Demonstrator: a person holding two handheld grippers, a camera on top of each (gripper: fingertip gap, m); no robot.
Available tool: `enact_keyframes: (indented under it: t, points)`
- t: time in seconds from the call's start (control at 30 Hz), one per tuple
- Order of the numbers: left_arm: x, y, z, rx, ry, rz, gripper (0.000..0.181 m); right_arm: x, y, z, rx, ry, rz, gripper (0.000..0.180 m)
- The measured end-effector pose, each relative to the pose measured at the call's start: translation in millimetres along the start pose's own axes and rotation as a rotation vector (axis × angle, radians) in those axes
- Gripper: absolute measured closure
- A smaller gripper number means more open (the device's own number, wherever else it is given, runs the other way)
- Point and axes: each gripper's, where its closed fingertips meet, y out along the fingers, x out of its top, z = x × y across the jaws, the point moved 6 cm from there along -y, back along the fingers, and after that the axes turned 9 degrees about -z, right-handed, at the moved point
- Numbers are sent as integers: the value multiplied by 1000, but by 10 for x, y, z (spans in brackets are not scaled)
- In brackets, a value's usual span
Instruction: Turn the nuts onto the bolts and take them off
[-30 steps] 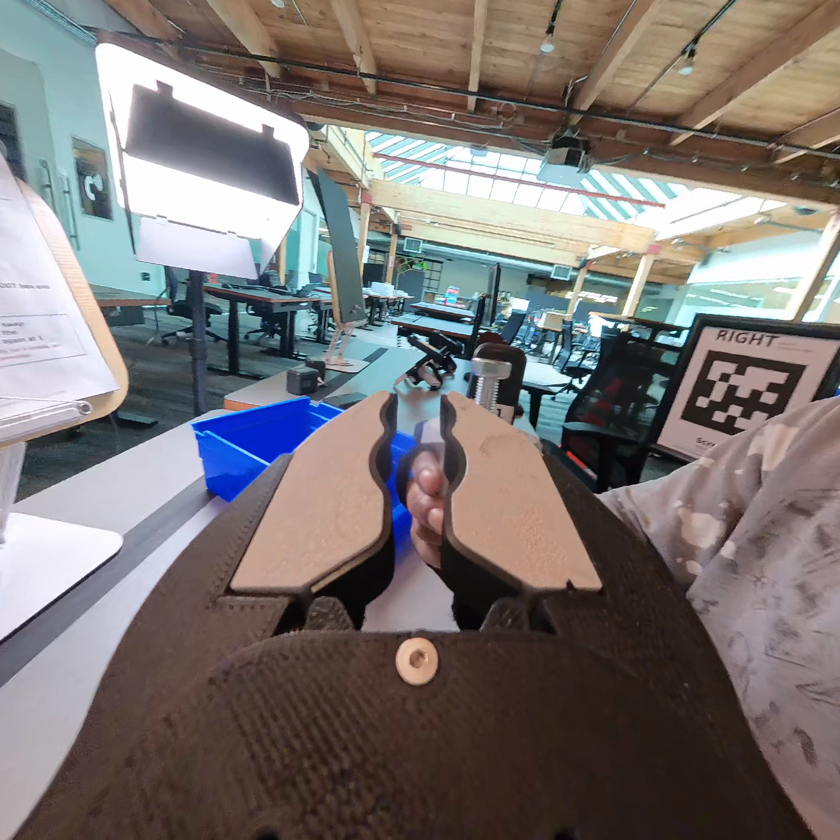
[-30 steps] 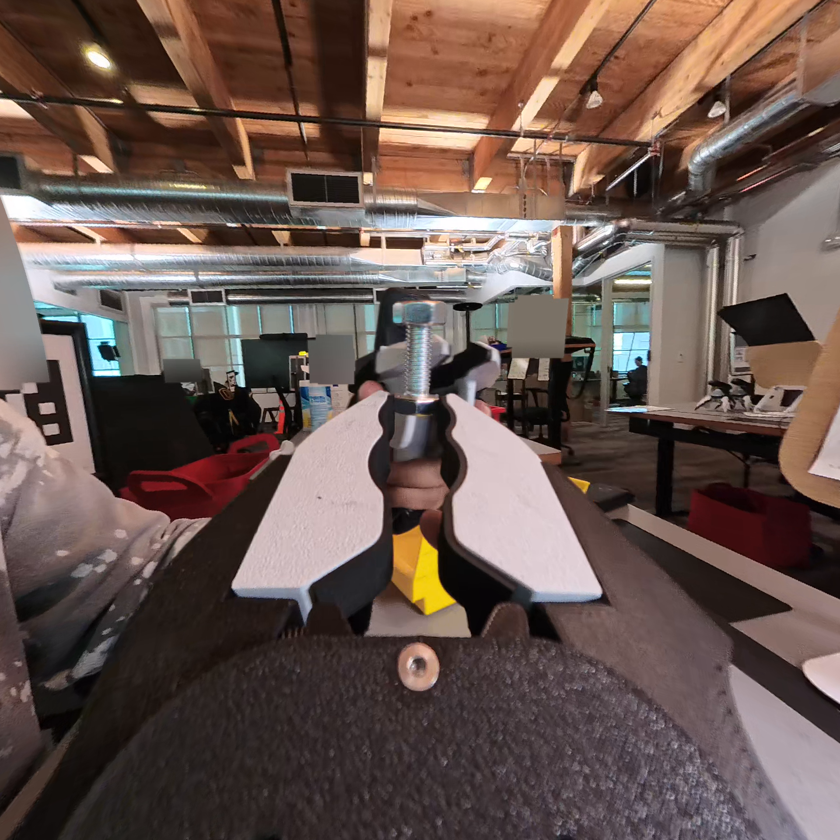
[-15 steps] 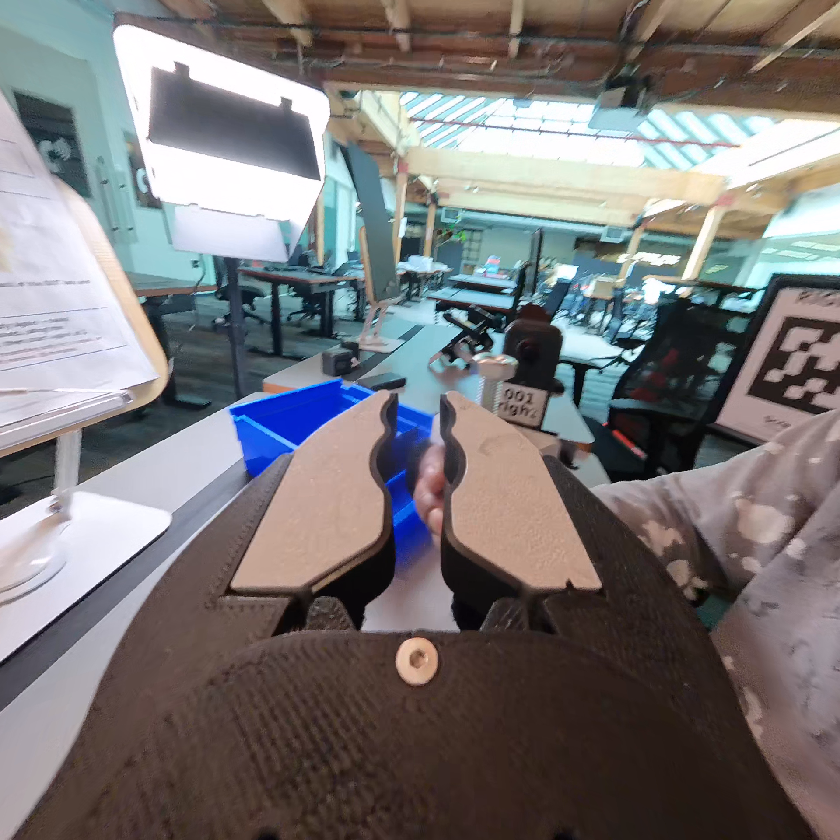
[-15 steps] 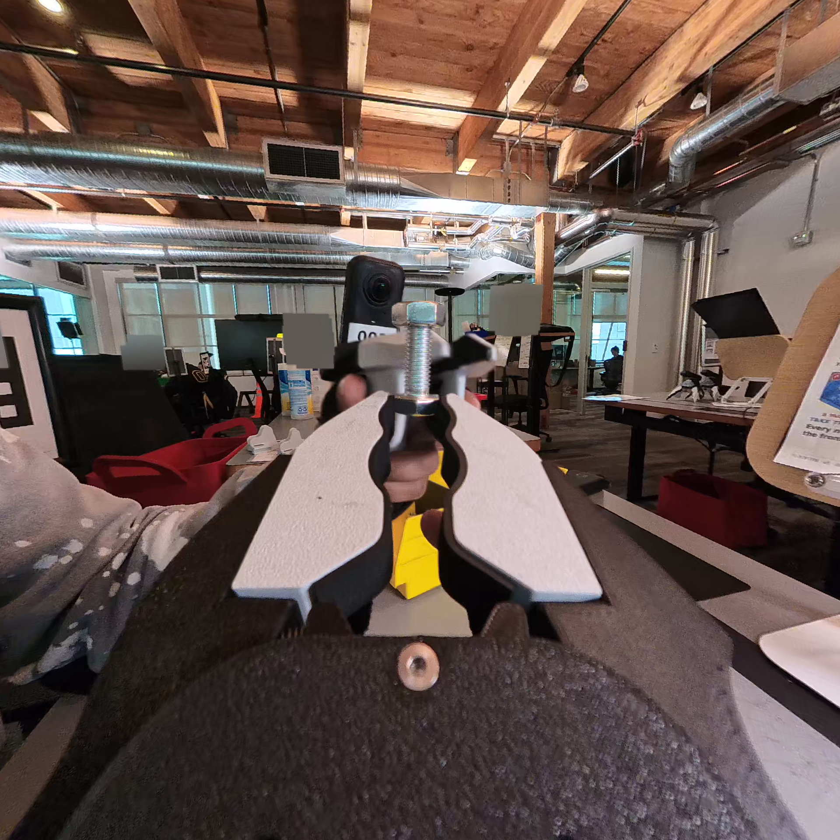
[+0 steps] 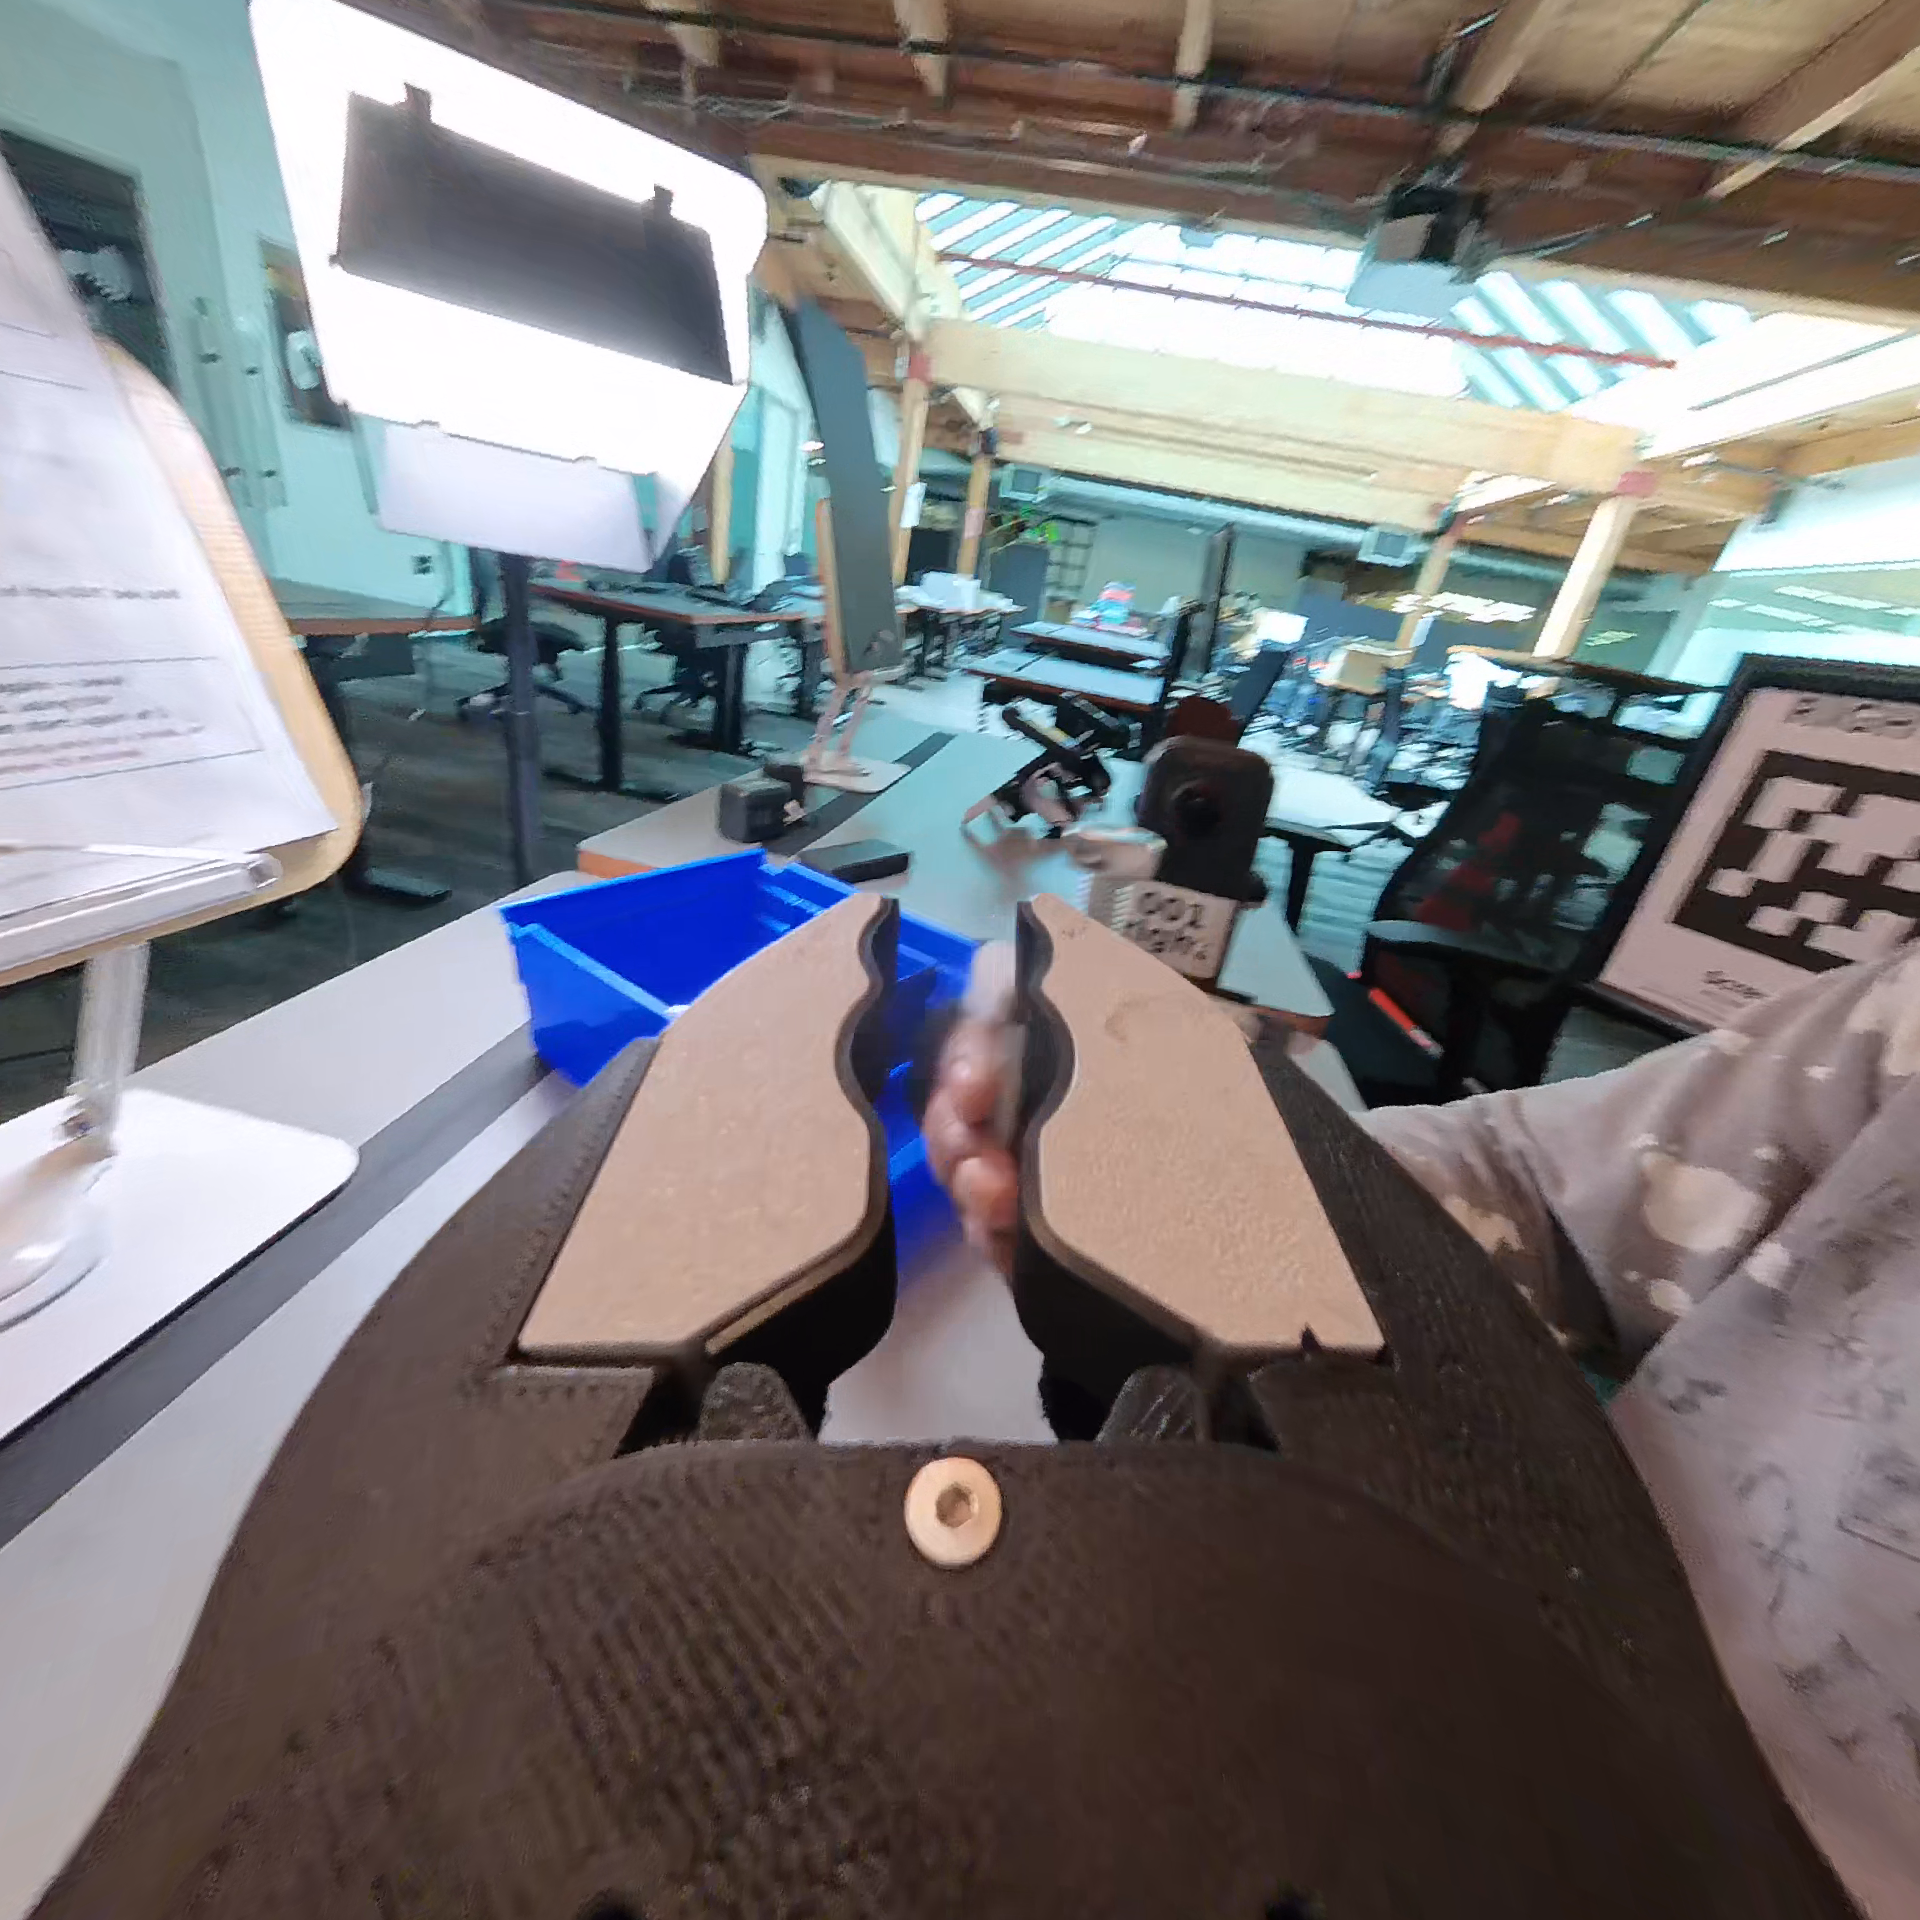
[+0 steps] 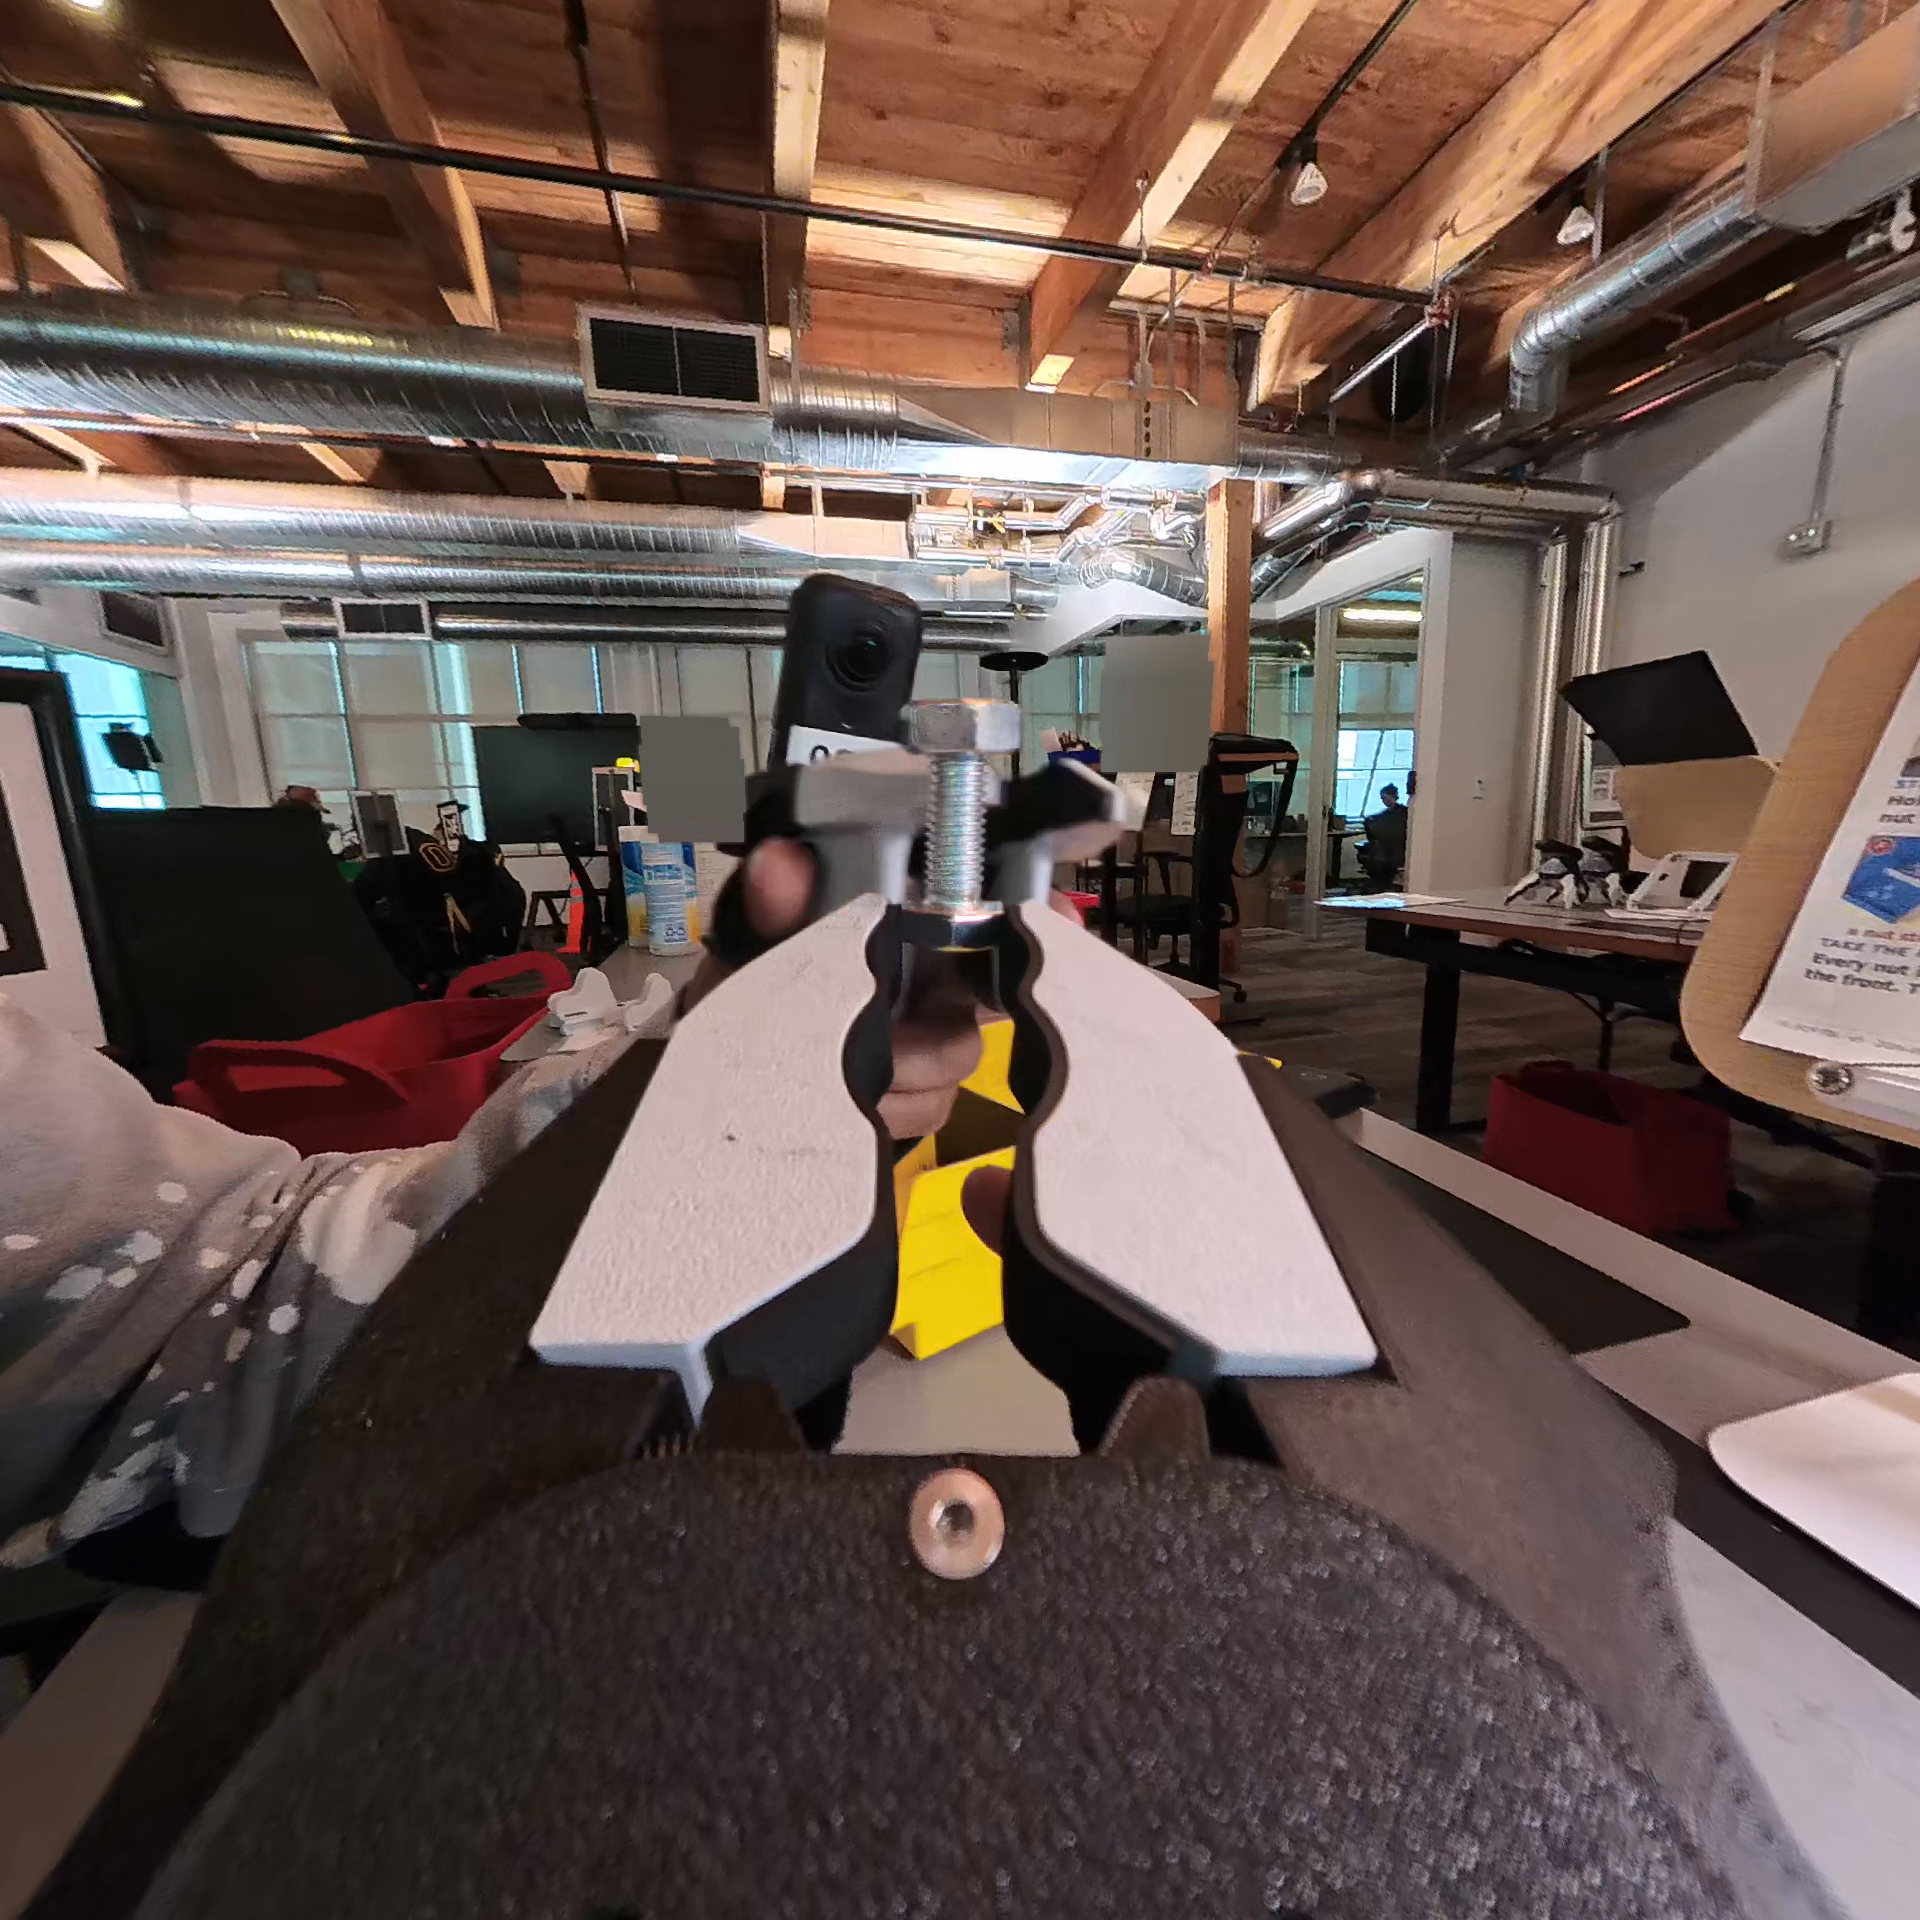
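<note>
the right gripper (image 6: 954, 920) pinches the nut (image 6: 952, 923) on the bolt (image 6: 956, 821) while the left gripper (image 5: 951, 925) looks narrowly parted around nothing visible, so a tilt could jam the thread.

Black textured tongs (image 6: 954, 925) with pale pads; grey speckled sleeve (image 5: 1714, 1247).

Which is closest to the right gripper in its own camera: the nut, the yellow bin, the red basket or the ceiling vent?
1. Nut, at the right gripper tips.
2. Yellow bin, just below.
3. Red basket, left.
4. Ceiling vent, far overhead.
</note>
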Motion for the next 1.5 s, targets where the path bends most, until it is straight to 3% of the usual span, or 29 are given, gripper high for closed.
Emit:
enact_keyframes:
  t: [0.1,0.2,0.23,0.27,0.33,0.57,0.77,0.8,0.83,1.0,1.5]
  points:
    - [-6,58,-133,-89,-30,-12,151,-48,0,-28,-22,-4,25,162]
    - [-22,75,-117,-61,-5,-2,151,-42,6,-11,-17,-3,19,162]
    - [-5,58,-90,-44,-18,-5,154,-23,-4,-13,-8,10,0,162]
    - [9,28,-5,29,-24,-5,171,2,-14,1,19,21,-17,162]
    - [16,-32,81,74,-1,-8,170,30,-14,12,27,6,-21,162]
    - [29,54,-174,-100,-37,-3,149,-51,3,-27,-22,-5,22,162]
    - [26,41,-104,-57,-63,34,152,6,-15,-4,7,17,-29,162]
    - [34,14,-29,20,-48,36,168,37,-30,-6,24,33,-58,162]
    - [33,-15,26,70,-6,36,168,62,-37,-6,33,47,-72,162]
    - [71,-6,-84,-41,-46,4,158,72,-41,-27,14,40,-73,162]
    - [-90,126,-149,-16,55,88,163,-94,-3,-56,-65,-71,98,161]
